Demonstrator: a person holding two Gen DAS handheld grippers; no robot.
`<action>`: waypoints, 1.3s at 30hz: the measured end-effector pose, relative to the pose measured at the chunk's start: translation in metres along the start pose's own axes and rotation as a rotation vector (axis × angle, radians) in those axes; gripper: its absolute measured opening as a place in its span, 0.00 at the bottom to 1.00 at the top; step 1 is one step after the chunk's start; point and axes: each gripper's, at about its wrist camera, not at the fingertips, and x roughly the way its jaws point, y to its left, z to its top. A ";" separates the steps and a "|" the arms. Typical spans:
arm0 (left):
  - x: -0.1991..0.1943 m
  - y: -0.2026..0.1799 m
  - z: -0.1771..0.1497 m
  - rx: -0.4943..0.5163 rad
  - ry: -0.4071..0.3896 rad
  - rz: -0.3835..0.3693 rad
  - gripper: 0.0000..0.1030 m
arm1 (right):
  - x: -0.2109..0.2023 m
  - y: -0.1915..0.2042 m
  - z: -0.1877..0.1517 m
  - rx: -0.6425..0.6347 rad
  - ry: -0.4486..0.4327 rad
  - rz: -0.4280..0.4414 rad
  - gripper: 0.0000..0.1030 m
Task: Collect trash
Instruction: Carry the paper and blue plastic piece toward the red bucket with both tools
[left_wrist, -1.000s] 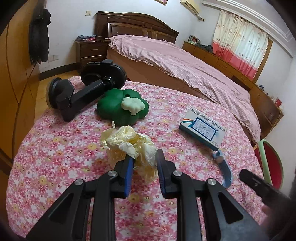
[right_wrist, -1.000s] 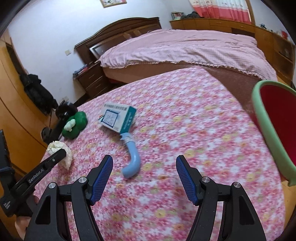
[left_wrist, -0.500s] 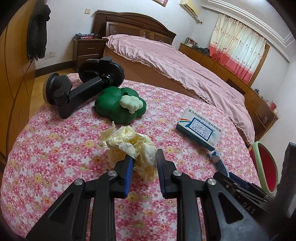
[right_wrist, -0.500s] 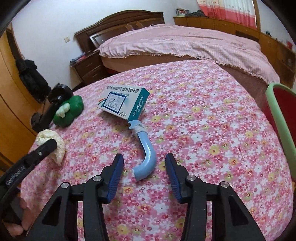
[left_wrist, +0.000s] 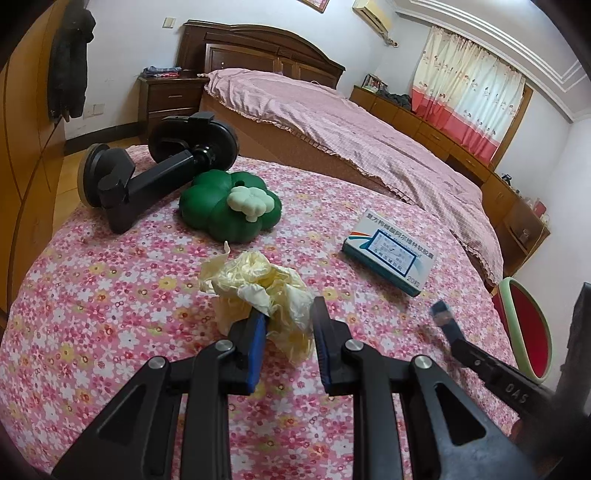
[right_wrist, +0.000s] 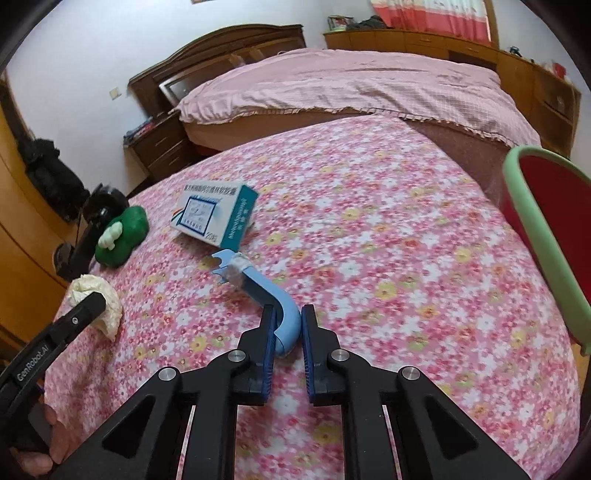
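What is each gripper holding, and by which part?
Left gripper: crumpled yellow glove, near edge. Right gripper: blue curved piece, at its bend.

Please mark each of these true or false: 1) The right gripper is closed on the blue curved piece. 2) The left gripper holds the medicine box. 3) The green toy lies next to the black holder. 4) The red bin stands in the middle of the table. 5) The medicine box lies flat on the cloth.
1) True. The right gripper is shut on the blue piece.
2) False. The left gripper clamps the yellowish wad; the medicine box lies apart on the cloth.
3) True. The green toy lies beside the black holder.
4) False. The red bin stands past the table's right edge.
5) True.
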 end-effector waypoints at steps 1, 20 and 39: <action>0.000 -0.001 0.000 0.002 -0.001 -0.002 0.23 | -0.005 -0.005 0.000 0.010 -0.008 -0.002 0.13; -0.010 -0.034 0.003 0.080 -0.023 -0.031 0.23 | -0.099 -0.091 -0.003 0.188 -0.184 -0.069 0.13; -0.027 -0.166 -0.004 0.252 0.030 -0.230 0.23 | -0.153 -0.199 -0.018 0.408 -0.300 -0.111 0.13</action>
